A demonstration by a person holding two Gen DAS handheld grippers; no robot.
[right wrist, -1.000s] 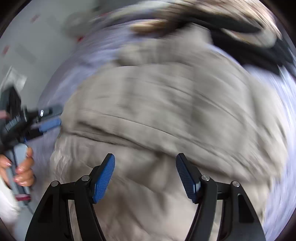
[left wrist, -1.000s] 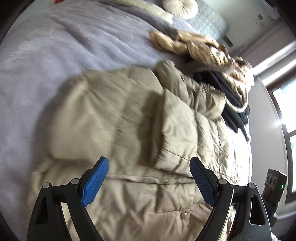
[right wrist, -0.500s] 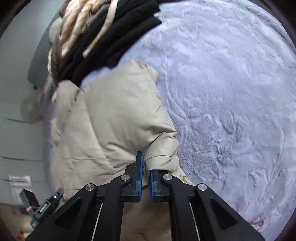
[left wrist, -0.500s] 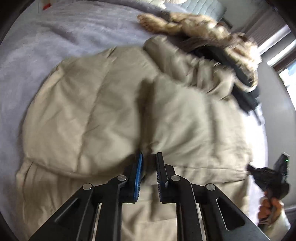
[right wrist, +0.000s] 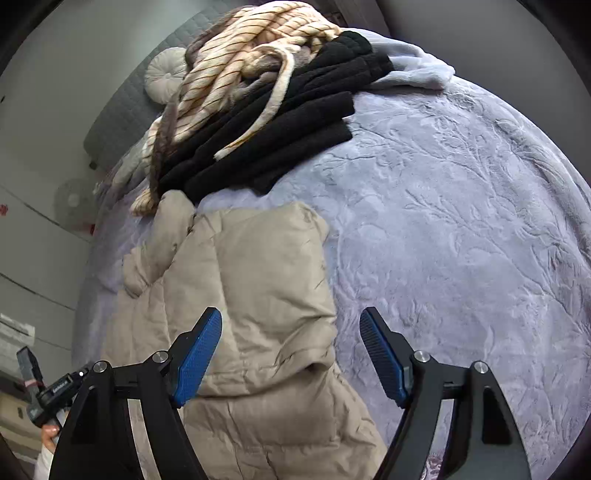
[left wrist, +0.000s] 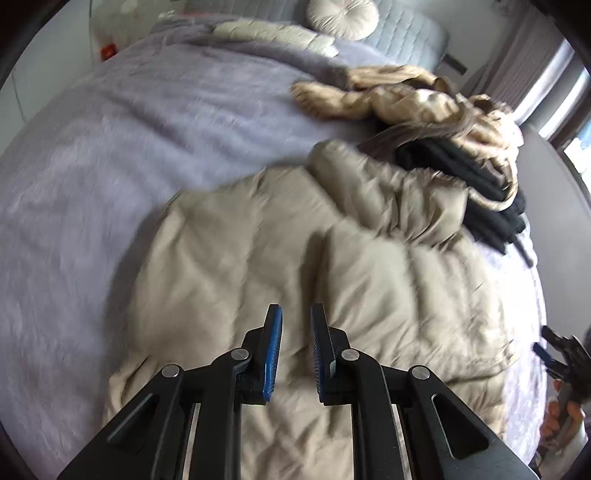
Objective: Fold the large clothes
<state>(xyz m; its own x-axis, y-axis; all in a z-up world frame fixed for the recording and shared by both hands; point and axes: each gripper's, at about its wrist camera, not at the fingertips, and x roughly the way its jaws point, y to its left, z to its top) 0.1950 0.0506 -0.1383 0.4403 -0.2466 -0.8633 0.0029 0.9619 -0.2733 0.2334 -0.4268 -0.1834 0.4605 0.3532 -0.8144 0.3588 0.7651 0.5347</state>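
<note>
A beige puffer coat (left wrist: 295,258) lies flat on the lavender plush bedspread (left wrist: 129,147), its upper part folded down over the body. My left gripper (left wrist: 296,354) hovers above the coat's middle with its blue pads a narrow gap apart and nothing between them. In the right wrist view the coat (right wrist: 251,295) lies left of centre. My right gripper (right wrist: 291,354) is open wide and empty above the coat's right edge. The right gripper also shows at the right edge of the left wrist view (left wrist: 561,354).
A pile of black (right wrist: 280,122) and cream striped (right wrist: 236,62) clothes lies beyond the coat's far end. A round cream cushion (left wrist: 341,16) and a grey headboard (left wrist: 399,33) stand at the back. The bedspread (right wrist: 461,221) stretches right of the coat.
Both grippers closed about half a second ago near the coat. Now the right gripper has opened wide and the left has parted slightly; both have drawn back above the coat.
</note>
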